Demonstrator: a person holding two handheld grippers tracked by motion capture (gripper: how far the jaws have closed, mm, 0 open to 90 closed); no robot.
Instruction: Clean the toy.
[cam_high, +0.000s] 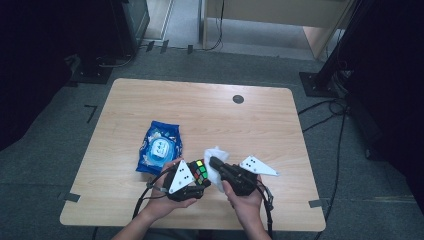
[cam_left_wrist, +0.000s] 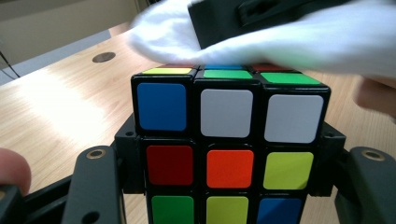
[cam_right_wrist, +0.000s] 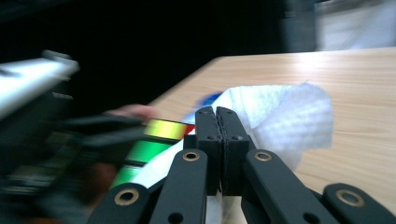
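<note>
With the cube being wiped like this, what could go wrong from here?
1. The left gripper clamps the scrambled multicoloured puzzle cube by its lower sides alone; pressure from above might twist a layer or tip it out.
2. The right gripper pinches the white crumpled wet wipe along one thin fold, so it might slip free mid-stroke.
3. The blue wipes packet lies close beside the left hand and might get nudged.

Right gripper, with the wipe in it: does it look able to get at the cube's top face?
Likely yes. The left gripper holds the Rubik's cube by its sides, so the top is free, and the right gripper's white wipe already lies on it.
</note>
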